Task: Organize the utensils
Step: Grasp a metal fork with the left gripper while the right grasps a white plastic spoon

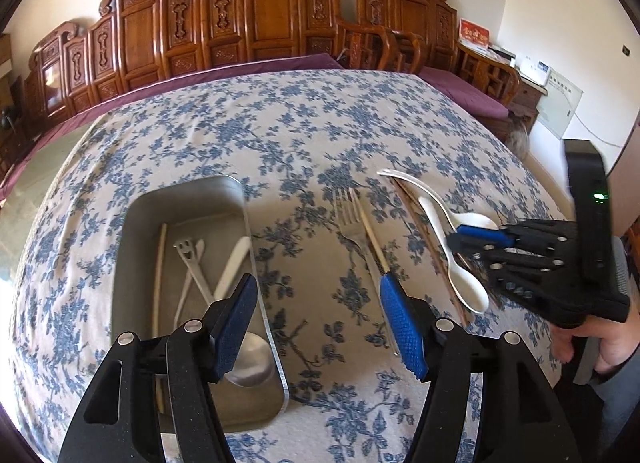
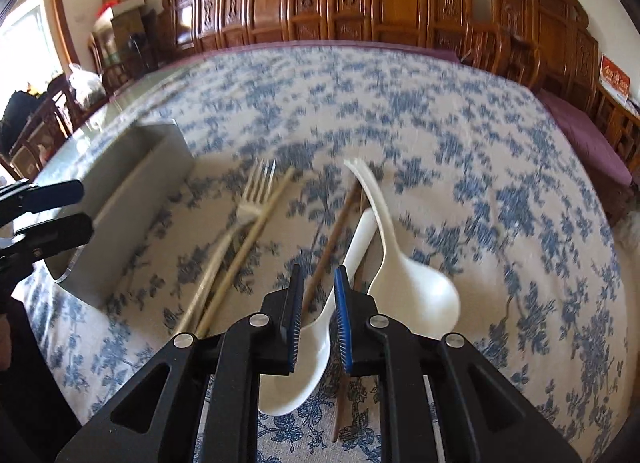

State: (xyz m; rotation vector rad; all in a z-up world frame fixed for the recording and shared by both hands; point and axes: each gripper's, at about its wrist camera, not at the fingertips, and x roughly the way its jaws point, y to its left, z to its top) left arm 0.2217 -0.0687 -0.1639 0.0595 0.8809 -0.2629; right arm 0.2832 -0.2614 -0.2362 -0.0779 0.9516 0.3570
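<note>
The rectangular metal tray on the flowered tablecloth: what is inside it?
Inside the rectangular metal tray lie a pale chopstick, a small metal fork and a white plastic spoon. The left gripper partly covers a metal spoon bowl.

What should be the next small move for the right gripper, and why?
Probably close the right gripper on the near white spoon and lift it. Its narrowly open fingers already straddle the spoon's handle, which lies on the tablecloth over a brown chopstick. The metal tray, already holding utensils, sits to the left, beneath the open left gripper.
</note>
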